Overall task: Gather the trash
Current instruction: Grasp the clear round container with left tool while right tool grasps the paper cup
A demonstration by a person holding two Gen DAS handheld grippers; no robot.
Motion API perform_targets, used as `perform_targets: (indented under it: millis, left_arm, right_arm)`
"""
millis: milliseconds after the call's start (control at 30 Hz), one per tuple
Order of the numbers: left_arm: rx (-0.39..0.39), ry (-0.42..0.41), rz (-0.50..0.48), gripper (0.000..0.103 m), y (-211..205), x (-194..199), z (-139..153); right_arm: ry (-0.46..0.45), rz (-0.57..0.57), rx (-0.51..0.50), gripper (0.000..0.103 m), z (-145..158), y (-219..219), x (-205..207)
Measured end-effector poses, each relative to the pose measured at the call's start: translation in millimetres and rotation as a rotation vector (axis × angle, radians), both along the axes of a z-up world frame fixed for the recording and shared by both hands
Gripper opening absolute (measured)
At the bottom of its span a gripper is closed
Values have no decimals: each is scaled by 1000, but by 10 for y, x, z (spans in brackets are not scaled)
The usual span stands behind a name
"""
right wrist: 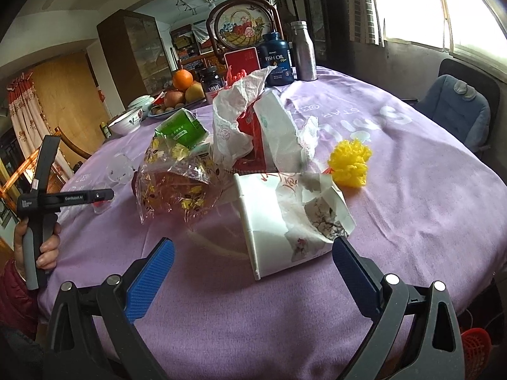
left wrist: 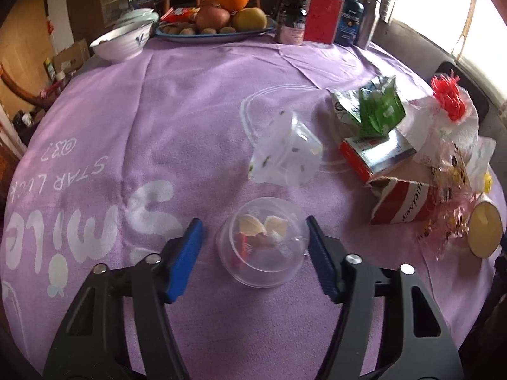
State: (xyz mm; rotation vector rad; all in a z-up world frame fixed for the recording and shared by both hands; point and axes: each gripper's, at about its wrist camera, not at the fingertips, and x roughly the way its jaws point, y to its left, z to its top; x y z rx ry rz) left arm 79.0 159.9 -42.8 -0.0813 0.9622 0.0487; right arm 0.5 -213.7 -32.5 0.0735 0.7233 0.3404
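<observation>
My left gripper [left wrist: 253,232] is open, its blue pads on either side of a clear plastic cup [left wrist: 263,242] lying on the purple tablecloth with scraps inside; the right pad is at or very near the cup. A second clear cup [left wrist: 285,148] lies beyond it. My right gripper [right wrist: 253,253] is open and empty, just in front of a white paper cup [right wrist: 269,221] lying on its side with crumpled paper in it. A heap of trash lies behind: cellophane wrapper [right wrist: 177,186], green carton [right wrist: 180,128], white tissue [right wrist: 234,114], yellow pompom [right wrist: 348,164].
A round table with a purple cloth [left wrist: 126,126]. At the far side stand a fruit plate [left wrist: 215,28], a white bowl [left wrist: 120,42], supplement bottles [right wrist: 277,60], a red box [left wrist: 323,17] and a steel bottle [right wrist: 302,50]. A blue chair [right wrist: 456,110] stands at the right.
</observation>
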Motion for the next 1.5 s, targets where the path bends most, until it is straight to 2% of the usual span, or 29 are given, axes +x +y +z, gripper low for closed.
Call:
perform_targets:
  millis: [33,133,233,400,533,667,767,833,967,1067,1133,1333,1500]
  left_arm:
    - [19,-5,-16,54,-49,-8,5]
    - [57,-24,-76,54,-187,-35,28]
    - [28,-32,-158,54,-297,-73,52]
    - [64,-40,-207,54,-434,-112,42]
    - [72,-35,-189,54,-414,-104,28]
    - [49,-9,-170,55,-335,-67,4]
    - [42,-7,-153,59,-303,-65,2]
    - [44,-4,-137,63,-281,-46,-3]
    - [50,2,-127,70,-276,-40,-10]
    - [55,4,-139,71,-294,-43,-14]
    - [65,0,-149,73,-314,-46,-11]
    - [74,-10,-148,77,-324,-54,-4]
    - [65,2,-135,77,-288,-26,-16]
  right_arm:
    - [2,-1,6,97,0,-10,13]
    - [6,-1,18,97,-7,-25,41]
    - [11,1,14,97,-29,-1,45]
    - [-12,-54,-83,97,-40,80,91]
    - [-70,-205,-227,89,2,-36,174]
    - [-57,-328,-178,89,63,-483,150]
    - [-68,-441,-204,89,74,-804,94]
    - [-57,-481,-178,89,72,-999,77]
    - [-42,-373,-22,91,42,-1150,36]
    - [-34,-238,32,97,-19,-1032,-85]
    - [-30,-158,40,97,-63,-947,-127]
    - [-87,-90,-52,97,39,-668,-202]
    - [-155,-95,-251,97,41,-439,-211]
